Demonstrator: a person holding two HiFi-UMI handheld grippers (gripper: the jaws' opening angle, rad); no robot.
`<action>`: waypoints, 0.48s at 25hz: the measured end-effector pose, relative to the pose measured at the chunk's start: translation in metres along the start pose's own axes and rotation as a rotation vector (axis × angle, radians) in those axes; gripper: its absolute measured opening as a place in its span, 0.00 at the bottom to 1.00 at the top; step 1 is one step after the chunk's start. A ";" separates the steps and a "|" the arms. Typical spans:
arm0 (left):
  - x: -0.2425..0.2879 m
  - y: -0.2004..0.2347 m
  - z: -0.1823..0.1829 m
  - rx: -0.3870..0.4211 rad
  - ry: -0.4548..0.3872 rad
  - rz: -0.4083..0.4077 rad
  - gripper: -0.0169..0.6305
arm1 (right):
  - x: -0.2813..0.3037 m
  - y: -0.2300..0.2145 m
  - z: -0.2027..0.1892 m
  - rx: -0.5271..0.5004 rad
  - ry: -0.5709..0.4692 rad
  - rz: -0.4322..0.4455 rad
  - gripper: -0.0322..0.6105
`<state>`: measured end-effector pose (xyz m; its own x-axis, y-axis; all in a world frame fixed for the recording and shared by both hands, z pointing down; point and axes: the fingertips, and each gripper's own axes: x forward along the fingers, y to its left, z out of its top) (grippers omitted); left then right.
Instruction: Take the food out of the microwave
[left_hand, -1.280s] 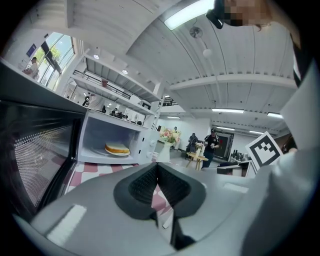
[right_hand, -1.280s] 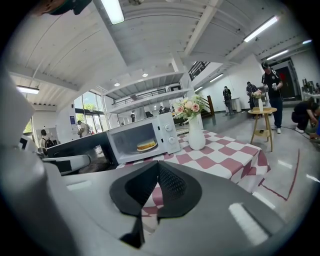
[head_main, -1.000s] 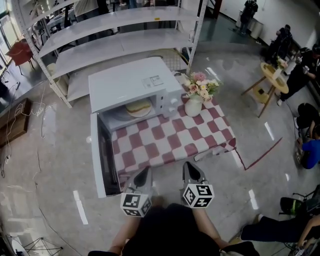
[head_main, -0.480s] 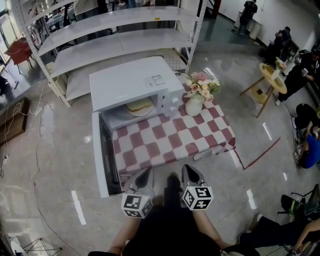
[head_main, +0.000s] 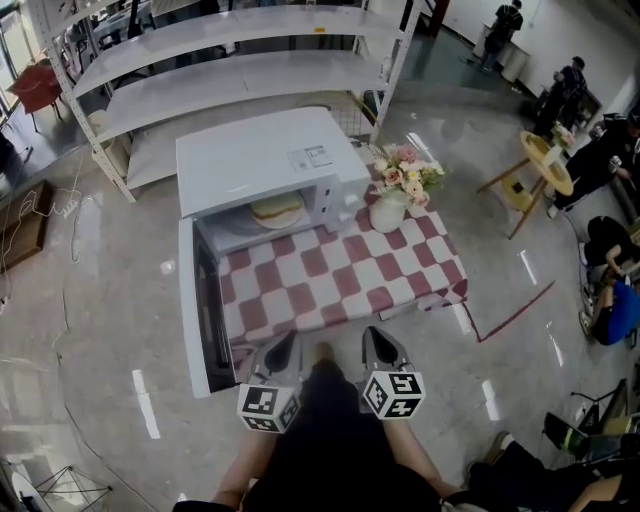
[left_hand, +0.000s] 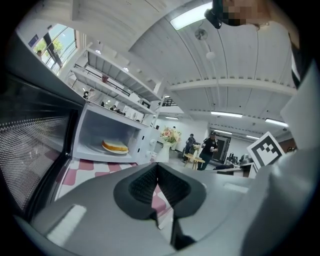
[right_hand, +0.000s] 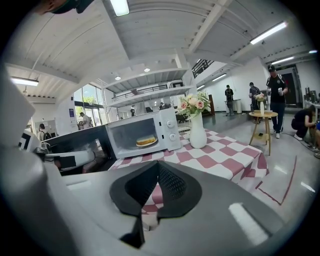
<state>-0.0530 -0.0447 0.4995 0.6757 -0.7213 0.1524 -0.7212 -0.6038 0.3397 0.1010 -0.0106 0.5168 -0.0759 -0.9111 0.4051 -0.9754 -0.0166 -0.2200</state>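
Note:
The white microwave (head_main: 268, 162) stands at the back left of the checkered table (head_main: 350, 270), its door (head_main: 200, 315) swung fully open toward me on the left. Inside, a round bun-like food (head_main: 277, 210) lies on a plate; it also shows as the food (left_hand: 115, 146) and the food (right_hand: 146, 141) in the two gripper views. My left gripper (head_main: 283, 352) and right gripper (head_main: 381, 348) hover side by side off the table's near edge, far from the food. The left gripper (left_hand: 157, 165) and right gripper (right_hand: 158, 163) are both shut, nothing between the jaws.
A white vase of flowers (head_main: 392, 198) stands just right of the microwave. Metal shelving (head_main: 230, 70) runs behind the table. A small round wooden table (head_main: 548, 160) and several people are at the far right.
Nothing of note: both grippers stay shut near the table's front edge, and the head view has only shifted a little.

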 end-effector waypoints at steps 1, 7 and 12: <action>0.002 0.001 -0.001 -0.001 -0.001 0.004 0.04 | 0.002 -0.001 0.000 0.001 0.000 0.001 0.05; 0.016 0.009 0.000 -0.015 0.005 0.035 0.04 | 0.016 -0.005 0.001 -0.003 0.021 0.026 0.05; 0.034 0.011 0.002 -0.010 0.010 0.044 0.04 | 0.033 -0.012 0.010 -0.009 0.025 0.046 0.05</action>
<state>-0.0383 -0.0760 0.5068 0.6451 -0.7434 0.1767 -0.7484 -0.5681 0.3422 0.1119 -0.0449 0.5244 -0.1261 -0.9001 0.4170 -0.9725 0.0292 -0.2309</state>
